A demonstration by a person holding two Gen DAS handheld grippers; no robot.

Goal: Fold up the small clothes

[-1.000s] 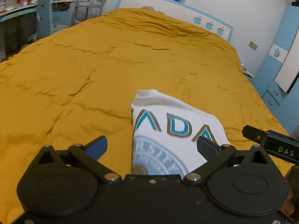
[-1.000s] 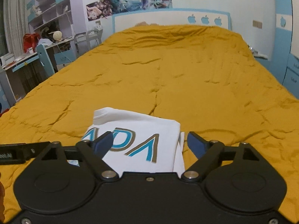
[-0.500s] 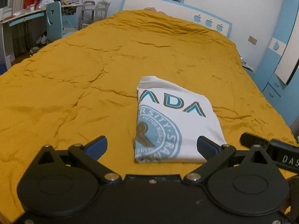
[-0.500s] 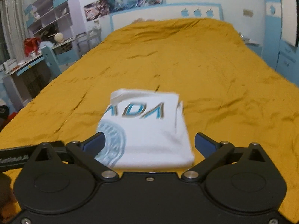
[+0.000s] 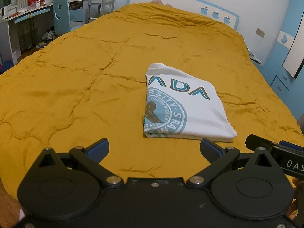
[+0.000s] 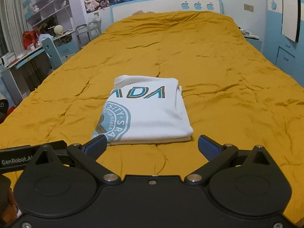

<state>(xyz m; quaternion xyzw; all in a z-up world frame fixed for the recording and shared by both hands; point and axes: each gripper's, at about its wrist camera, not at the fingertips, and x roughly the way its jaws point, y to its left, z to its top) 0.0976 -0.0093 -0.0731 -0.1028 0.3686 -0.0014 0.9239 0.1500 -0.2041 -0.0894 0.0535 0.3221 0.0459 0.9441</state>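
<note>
White cotton T-shirt (image 5: 187,106), printed with teal-and-brown letters and a round teal seal, lies folded into a neat rectangle on the mustard-yellow quilted bed cover (image 5: 79,79), toward the near end of the bed. Its folded edges face the cameras, with layered hems showing at the right side in the right wrist view (image 6: 152,114). Left tongs (image 5: 154,149) stand spread wide with nothing between the blue pads, just short of the shirt's near edge. Right tongs (image 6: 152,146) have just been opening and now stand fully apart, also empty; the left pad overlaps the shirt's near left corner in the picture, though contact cannot be told. A blue-and-white headboard (image 6: 167,5) with apple shapes stands beyond the bed.
</note>
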